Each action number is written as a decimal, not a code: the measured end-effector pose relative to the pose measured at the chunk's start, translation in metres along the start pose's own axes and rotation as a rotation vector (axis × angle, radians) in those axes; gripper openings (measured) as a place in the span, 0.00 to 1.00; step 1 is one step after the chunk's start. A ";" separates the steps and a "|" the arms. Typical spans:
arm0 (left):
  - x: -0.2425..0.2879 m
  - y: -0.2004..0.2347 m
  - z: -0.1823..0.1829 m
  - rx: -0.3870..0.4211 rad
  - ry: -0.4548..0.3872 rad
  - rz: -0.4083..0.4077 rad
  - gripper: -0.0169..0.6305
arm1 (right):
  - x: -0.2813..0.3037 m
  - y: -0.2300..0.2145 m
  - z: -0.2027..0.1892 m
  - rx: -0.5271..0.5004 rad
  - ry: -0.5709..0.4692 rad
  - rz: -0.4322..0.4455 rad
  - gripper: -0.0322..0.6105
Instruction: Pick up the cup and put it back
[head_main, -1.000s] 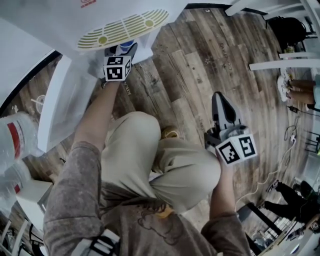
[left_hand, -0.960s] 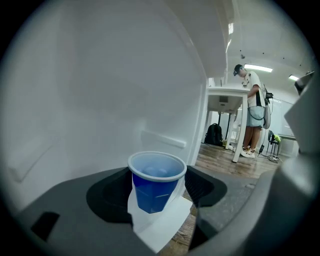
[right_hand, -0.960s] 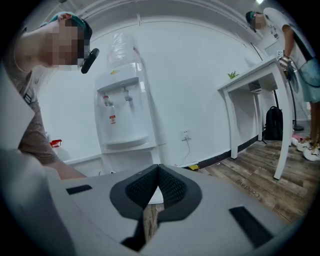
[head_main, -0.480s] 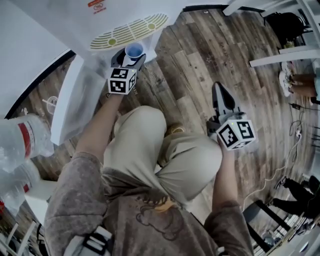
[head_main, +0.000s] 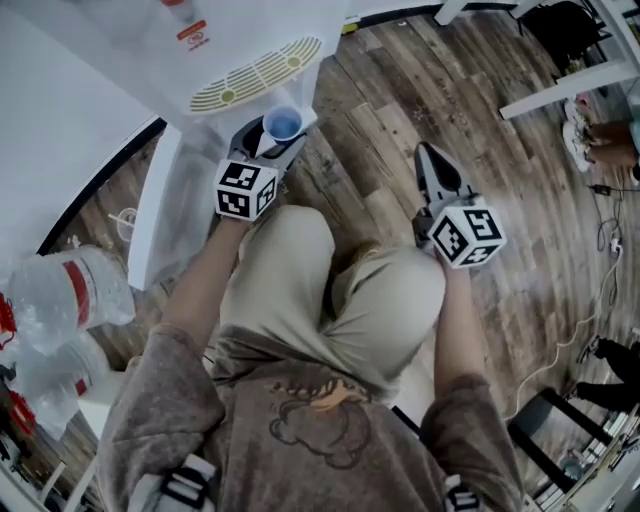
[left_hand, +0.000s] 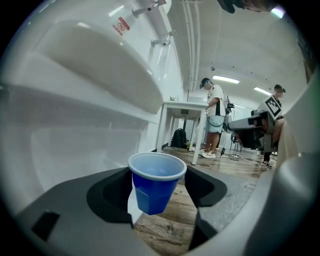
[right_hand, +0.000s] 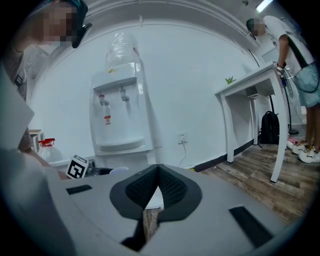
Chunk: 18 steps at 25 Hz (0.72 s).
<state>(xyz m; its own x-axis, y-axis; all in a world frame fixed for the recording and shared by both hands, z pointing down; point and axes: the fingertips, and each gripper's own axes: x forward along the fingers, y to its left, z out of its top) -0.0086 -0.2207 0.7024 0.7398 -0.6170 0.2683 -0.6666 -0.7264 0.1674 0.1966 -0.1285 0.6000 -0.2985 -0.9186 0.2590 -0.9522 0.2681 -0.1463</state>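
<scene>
Upright, the blue cup (left_hand: 156, 184) sits clamped in the left gripper (left_hand: 159, 200); right gripper (right_hand: 151, 197) jaws closed.

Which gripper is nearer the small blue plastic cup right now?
Left. The left gripper grips the blue plastic cup between its jaws; the right gripper hangs shut, well off to the side.

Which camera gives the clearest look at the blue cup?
The left gripper view: the blue cup sits upright between the left gripper's jaws, with its rim and wall visible. The head view shows only its rim and inside from above. The right gripper view shows at most a pale sliver.
</scene>
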 end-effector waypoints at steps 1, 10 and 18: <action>-0.004 -0.005 0.006 0.001 -0.003 -0.011 0.53 | 0.002 0.001 0.000 -0.007 0.003 0.008 0.05; -0.045 -0.037 0.048 -0.001 -0.038 -0.066 0.53 | 0.009 0.002 -0.001 -0.030 0.018 0.024 0.05; -0.071 -0.066 0.067 -0.053 -0.068 -0.088 0.53 | 0.011 -0.007 -0.001 -0.022 -0.005 0.003 0.05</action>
<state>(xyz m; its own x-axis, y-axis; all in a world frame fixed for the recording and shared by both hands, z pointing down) -0.0110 -0.1495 0.6094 0.7992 -0.5718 0.1852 -0.6010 -0.7630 0.2380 0.1996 -0.1406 0.6045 -0.3014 -0.9192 0.2535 -0.9524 0.2776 -0.1258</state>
